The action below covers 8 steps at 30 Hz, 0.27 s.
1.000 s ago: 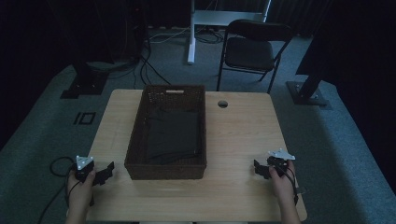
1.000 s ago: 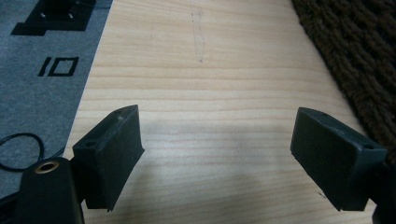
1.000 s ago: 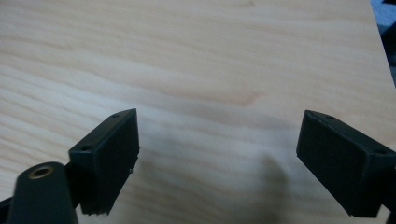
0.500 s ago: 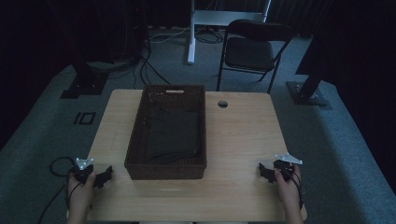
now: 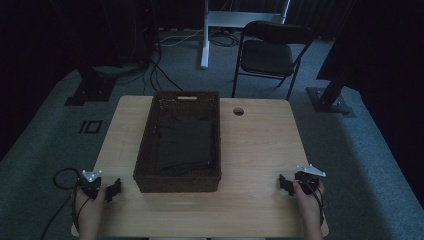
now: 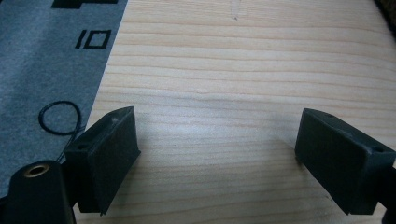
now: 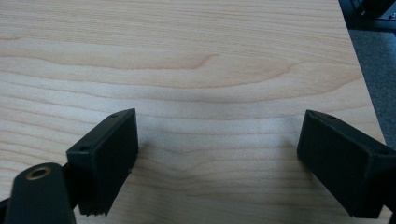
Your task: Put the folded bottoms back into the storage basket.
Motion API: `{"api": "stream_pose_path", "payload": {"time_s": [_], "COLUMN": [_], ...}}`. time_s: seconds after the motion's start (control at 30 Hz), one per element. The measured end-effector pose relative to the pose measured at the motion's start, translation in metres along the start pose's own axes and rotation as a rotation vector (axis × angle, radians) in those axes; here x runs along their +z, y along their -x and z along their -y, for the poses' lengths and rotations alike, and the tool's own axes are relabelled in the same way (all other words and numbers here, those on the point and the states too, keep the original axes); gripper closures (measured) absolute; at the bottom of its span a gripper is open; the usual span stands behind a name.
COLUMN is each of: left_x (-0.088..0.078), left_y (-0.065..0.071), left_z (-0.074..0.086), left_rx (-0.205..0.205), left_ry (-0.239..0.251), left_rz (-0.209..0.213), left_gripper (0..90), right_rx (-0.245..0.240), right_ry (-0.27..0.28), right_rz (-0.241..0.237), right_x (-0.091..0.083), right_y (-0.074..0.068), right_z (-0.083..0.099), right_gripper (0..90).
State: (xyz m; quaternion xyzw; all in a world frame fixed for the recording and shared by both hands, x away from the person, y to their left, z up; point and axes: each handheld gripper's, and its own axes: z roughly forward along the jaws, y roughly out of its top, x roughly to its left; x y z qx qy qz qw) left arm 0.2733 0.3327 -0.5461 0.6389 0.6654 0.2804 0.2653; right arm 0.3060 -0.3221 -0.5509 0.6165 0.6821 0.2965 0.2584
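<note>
The left tool (image 5: 111, 189) and right tool (image 5: 288, 184) rest on the wooden surface (image 5: 260, 150), both released with jaws wide apart. Between them, nearer the left tool, stands a dark woven basket (image 5: 146, 145) holding folded dark cloth (image 5: 185, 145).

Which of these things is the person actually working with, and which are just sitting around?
Part of the job:
left tongs, open
right tongs, open
dark wicker basket
dark folded cloth lying in it

Just around:
folding chair
floor cables
hole in the table
</note>
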Motion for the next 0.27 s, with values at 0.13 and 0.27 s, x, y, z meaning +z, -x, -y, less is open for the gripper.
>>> {"api": "stream_pose_path", "payload": {"time_s": [0.13,0.27], "left_x": [0.0002,0.0002], "left_y": [0.0003,0.0003], "left_z": [-0.0001,-0.0002], "left_rx": [-0.002,-0.003], "left_ry": [0.001,0.0], "left_rz": [-0.001,-0.001], "left_gripper": [13.8,13.7], "right_rx": [0.0,0.0], "right_ry": [0.001,0.0], "right_rz": [0.0,0.0], "right_x": [0.0,0.0], "right_y": [0.0,0.0], "right_z": [0.0,-0.0001], "right_gripper": [12.1,12.1]}}
